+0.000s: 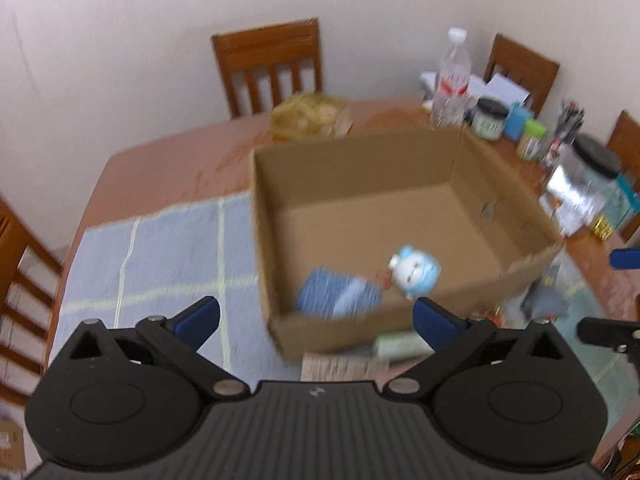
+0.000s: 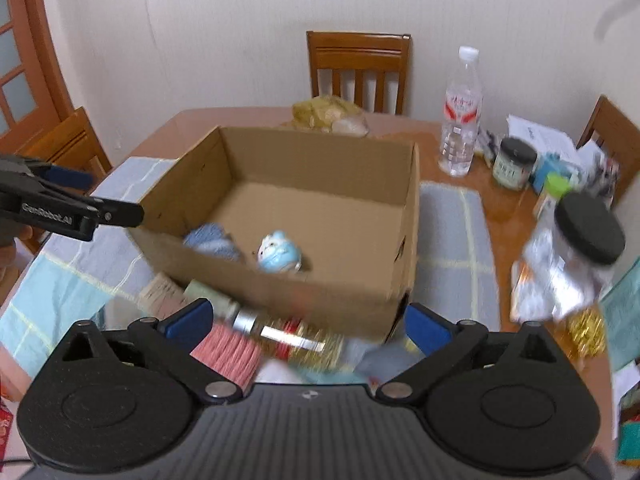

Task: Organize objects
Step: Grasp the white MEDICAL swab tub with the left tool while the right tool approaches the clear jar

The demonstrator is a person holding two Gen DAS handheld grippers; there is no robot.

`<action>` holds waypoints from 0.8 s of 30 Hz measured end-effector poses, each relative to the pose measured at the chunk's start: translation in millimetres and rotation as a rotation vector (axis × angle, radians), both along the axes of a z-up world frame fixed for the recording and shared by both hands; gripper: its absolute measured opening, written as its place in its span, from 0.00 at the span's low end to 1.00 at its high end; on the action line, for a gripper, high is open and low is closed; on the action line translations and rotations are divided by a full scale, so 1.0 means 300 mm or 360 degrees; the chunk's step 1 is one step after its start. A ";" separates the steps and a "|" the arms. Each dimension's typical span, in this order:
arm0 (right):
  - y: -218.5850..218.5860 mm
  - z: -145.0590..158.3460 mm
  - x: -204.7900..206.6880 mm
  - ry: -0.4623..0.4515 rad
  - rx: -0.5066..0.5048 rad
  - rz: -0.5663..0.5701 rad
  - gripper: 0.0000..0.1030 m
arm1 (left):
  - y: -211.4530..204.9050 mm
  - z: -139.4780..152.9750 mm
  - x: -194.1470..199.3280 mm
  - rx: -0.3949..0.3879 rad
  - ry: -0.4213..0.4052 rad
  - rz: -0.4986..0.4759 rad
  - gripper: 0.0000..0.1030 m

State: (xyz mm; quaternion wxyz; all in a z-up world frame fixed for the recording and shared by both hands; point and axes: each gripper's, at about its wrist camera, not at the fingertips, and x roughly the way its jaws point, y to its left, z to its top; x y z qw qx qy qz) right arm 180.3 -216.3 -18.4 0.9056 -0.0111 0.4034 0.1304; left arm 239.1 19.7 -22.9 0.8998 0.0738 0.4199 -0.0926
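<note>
Brown corrugated card makes up the open box (image 2: 304, 168) in the middle of the wooden table (image 2: 512, 208), and two things already lie on its floor against the near wall: a soft blue knitted bundle (image 2: 212, 242) on the left and a small white-and-blue round figurine (image 2: 280, 257) just right of it, close together.

Still outside, between the box's near wall and the right gripper (image 2: 306, 326), sits a blurred heap: a pink ribbed item (image 2: 228, 356), a shiny metallic piece with gold glitter (image 2: 296, 340) and a pale green tube (image 2: 208, 294).

Both tools are empty. The right gripper's jaws stand wide apart above that heap, with nothing between them pressed. The left gripper (image 1: 316, 318) also gapes wide, hovering over the box's near-left corner.

The knitted bundle likely squashes and weighs little, so any pinch through its middle should do. The figurine looks hard, smooth and perhaps breakable; its round body could slip, so a grip across its widest part seems safest. The metallic piece probably wants a hold across its narrow width.
</note>
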 end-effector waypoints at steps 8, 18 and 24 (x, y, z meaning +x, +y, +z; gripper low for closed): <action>0.018 -0.119 -0.141 -0.0026 -0.0107 0.0015 1.00 | 0.043 -0.098 -0.117 -0.0003 0.0075 0.0160 0.99; 0.056 -0.226 -0.214 0.0158 -0.0081 0.0081 1.00 | 0.060 -0.182 -0.148 -0.0112 0.0143 0.0317 0.99; 0.097 -0.296 -0.239 0.0267 -0.0136 0.0155 1.00 | 0.060 -0.237 -0.125 -0.0106 0.0184 0.0391 0.99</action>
